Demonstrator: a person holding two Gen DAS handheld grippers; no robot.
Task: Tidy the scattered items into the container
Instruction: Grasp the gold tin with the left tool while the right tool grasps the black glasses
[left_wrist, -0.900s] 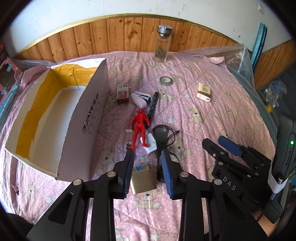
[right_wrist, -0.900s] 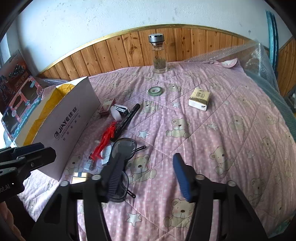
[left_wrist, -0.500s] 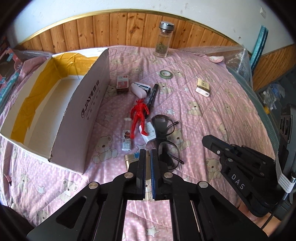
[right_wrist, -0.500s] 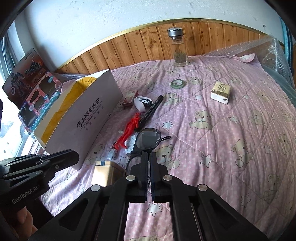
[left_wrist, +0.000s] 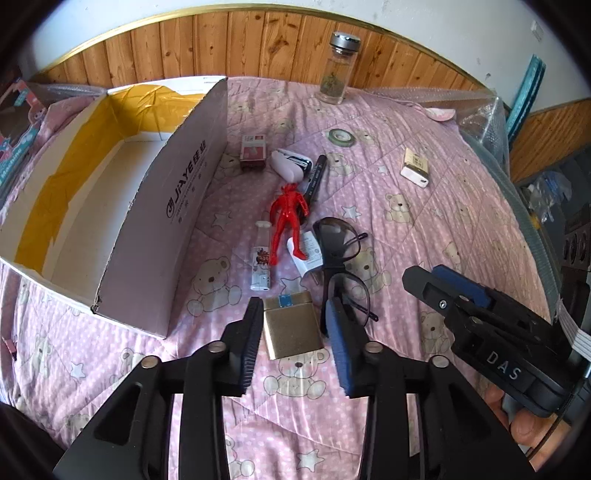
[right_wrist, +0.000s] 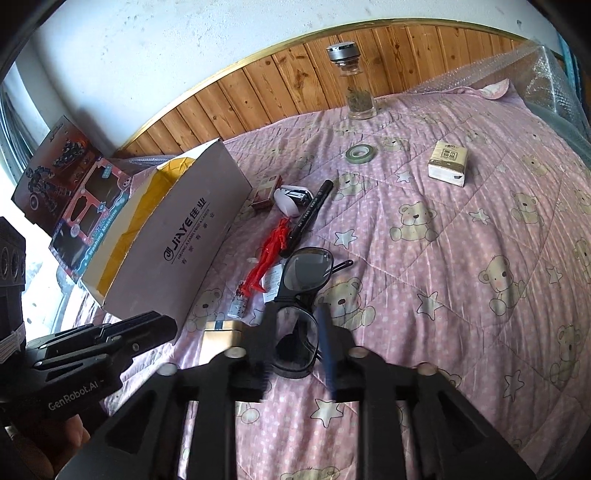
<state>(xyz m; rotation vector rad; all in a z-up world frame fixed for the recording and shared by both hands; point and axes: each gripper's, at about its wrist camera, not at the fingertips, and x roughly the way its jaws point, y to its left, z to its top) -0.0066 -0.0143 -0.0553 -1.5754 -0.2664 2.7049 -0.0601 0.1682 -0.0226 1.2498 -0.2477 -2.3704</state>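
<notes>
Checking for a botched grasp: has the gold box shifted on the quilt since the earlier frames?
No. The gold box still lies between the small white bottle and the same bear print, as before.

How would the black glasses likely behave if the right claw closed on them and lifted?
The glasses look thin-framed with open temples, so they are probably light but could twist or swing. Their smooth lenses may slip against the pads. The near lens sits between the right claw fingers, so a hard squeeze might stress it.

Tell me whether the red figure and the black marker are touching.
Touching. In the left wrist view the red figure's raised arm lies over the lower end of the black marker, with no quilt visible between them; the right wrist view shows them equally close.
</notes>
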